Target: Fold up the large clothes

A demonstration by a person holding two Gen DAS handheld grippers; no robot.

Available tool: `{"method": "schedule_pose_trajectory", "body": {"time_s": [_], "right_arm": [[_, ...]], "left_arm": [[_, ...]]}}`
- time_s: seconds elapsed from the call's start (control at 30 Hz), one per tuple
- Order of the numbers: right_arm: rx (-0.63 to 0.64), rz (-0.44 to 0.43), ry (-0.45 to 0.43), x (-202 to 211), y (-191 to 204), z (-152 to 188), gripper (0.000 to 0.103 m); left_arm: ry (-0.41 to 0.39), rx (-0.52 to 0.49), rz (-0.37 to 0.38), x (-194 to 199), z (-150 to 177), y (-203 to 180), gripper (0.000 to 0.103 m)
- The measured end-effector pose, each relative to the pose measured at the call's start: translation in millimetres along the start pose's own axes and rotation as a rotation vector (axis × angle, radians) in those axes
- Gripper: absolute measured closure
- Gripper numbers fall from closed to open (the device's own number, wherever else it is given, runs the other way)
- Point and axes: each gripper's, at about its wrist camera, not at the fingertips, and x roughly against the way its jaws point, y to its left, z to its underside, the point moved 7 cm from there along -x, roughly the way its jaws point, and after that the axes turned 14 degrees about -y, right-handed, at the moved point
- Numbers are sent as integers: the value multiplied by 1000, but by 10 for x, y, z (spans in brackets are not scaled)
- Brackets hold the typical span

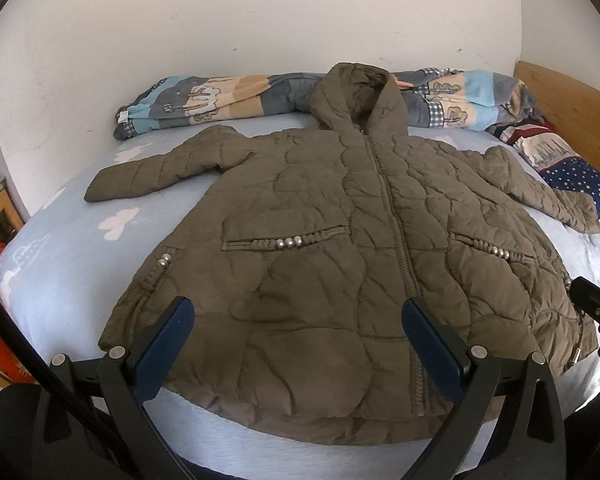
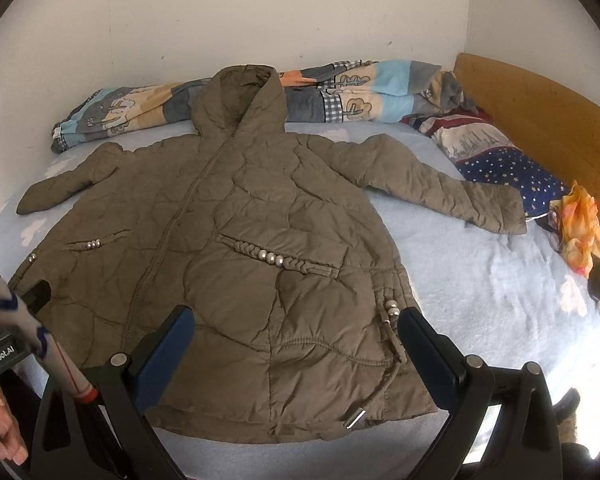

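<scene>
An olive quilted hooded jacket (image 1: 340, 248) lies flat, front up, on the pale-blue cloud-print bedsheet (image 1: 60, 264), hood towards the wall, hem nearest both grippers, sleeves spread sideways; left gripper (image 1: 298, 320) and right gripper (image 2: 296, 328) gape wide, empty

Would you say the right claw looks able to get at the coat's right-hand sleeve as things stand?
Probably yes: the right claw is open above the coat's hem, and the sleeve lies flat on the bedsheet with nothing over it.
</scene>
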Motion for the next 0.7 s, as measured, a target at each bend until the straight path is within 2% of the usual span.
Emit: {"method": "schedule_pose_trajectory", "body": {"time_s": [0.3, 0.7], "right_arm": [[-33, -13, 51, -54, -12, 77, 0], [-75, -41, 71, 8, -18, 84, 0]], "left_arm": [[13, -6, 5, 38, 22, -53, 0], [0, -21, -4, 100, -1, -90, 0]]}}
